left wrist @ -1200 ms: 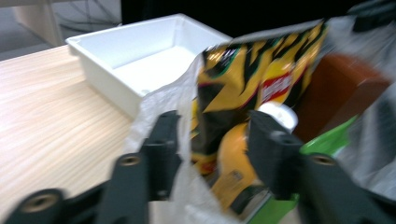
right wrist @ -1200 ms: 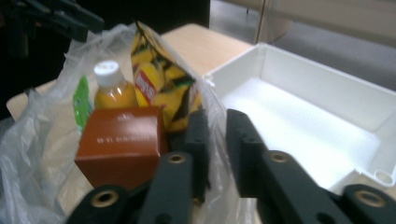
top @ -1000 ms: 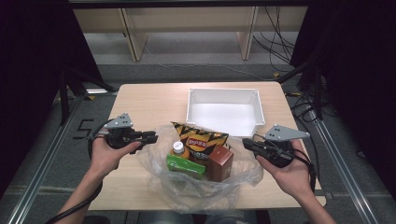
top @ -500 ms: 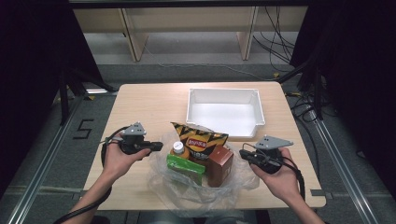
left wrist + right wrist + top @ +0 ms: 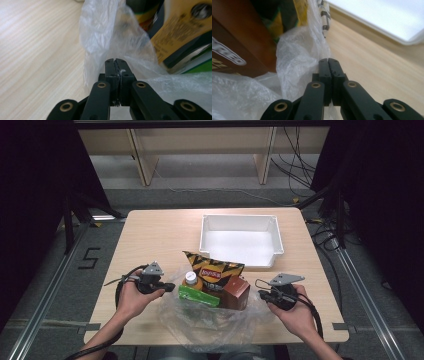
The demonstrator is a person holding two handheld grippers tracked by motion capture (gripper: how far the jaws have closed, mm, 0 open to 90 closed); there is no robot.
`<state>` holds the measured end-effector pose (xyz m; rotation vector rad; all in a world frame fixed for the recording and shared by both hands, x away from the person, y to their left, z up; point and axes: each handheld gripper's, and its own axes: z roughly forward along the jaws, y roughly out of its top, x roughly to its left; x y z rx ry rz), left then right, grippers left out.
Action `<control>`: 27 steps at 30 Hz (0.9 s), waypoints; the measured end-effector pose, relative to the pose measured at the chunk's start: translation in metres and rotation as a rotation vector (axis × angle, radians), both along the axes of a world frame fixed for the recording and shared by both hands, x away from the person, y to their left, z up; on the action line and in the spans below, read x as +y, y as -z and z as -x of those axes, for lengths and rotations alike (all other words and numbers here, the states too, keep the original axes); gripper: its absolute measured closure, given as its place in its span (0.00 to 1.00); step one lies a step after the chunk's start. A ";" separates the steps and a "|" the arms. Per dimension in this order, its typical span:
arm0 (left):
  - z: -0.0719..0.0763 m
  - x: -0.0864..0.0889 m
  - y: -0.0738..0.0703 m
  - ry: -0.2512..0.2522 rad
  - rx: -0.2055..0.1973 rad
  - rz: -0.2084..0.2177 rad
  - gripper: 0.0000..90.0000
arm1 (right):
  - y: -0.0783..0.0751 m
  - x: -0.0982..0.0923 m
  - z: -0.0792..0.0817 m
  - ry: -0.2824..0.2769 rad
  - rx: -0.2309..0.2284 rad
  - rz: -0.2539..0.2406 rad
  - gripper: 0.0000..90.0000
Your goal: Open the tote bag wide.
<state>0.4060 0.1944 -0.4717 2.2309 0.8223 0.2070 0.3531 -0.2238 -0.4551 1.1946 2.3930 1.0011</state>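
Both grippers — left, right — clamp fully closed on the plastic bag.

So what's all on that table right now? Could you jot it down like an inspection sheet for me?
Surface: light wooden table, bare at the far left.
Job's things: clear plastic bag at the near edge, holding a yellow snack bag, a green packet, a brown carton and a white-capped bottle.
Clutter: white tray, nothing in it.
Grippers: left gripper shut on the bag's film; right gripper shut on the film at the other side.
Cables: one trails from each gripper; more lie on the floor at the far right.
Surroundings: grey floor, a "5" marked left of the table, wooden furniture legs beyond.
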 end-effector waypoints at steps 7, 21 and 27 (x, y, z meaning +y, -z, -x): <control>0.019 0.014 -0.030 -0.087 -0.067 0.133 0.67 | -0.025 -0.006 0.012 0.025 -0.065 -0.081 0.79; 0.073 0.004 -0.058 0.068 -0.081 0.245 0.59 | -0.059 0.011 0.058 -0.075 -0.198 -0.089 0.74; 0.059 -0.012 -0.037 0.149 0.006 0.170 0.60 | -0.035 0.012 0.049 -0.090 -0.085 -0.052 0.73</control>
